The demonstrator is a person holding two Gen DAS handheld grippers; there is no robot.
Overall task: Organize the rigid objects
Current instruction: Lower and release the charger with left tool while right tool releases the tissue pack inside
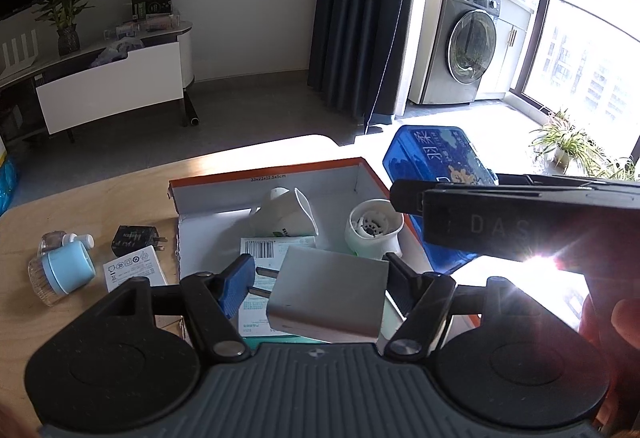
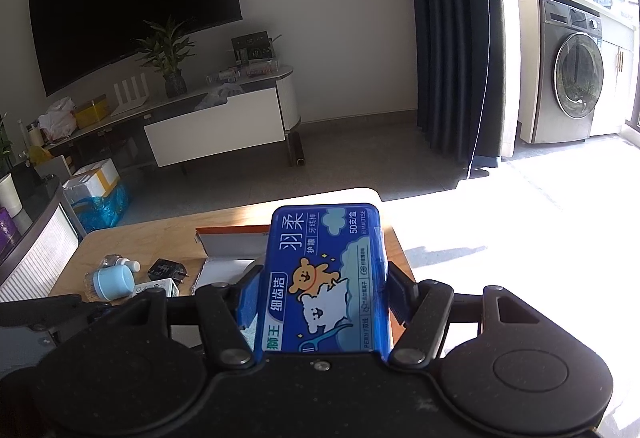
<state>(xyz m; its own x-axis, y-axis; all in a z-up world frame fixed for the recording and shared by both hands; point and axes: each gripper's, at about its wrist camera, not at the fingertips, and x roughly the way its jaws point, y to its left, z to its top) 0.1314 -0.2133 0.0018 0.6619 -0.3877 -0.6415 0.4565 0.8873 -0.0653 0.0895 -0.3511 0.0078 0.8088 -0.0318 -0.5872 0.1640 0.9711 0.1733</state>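
Left gripper [image 1: 320, 288] clamped on grey charger [image 1: 330, 296], held above near edge of cardboard box [image 1: 280, 174]. Right gripper [image 2: 324, 302] clamped on blue floss box [image 2: 328, 278], right of cardboard box. Risk: grippers close together; collision could knock the charger loose; prongs [image 1: 262, 282] near left finger, hold may twist.

box [image 1: 276, 174] floor crowded by white cup [image 1: 286, 214] and grinder [image 1: 374, 228]; front edge open.

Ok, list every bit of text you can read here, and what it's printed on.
"33x23x12.5x5cm": rim of the cardboard box.
"DAS": the right gripper's body, seen from the left wrist.
"羽柔", "细齿洁", "狮王", "50支盒": the blue case it holds.
Barcode label in the box: digits too small.
White carton and black charger: print blurred.
Grey charger in the left gripper: no text visible.
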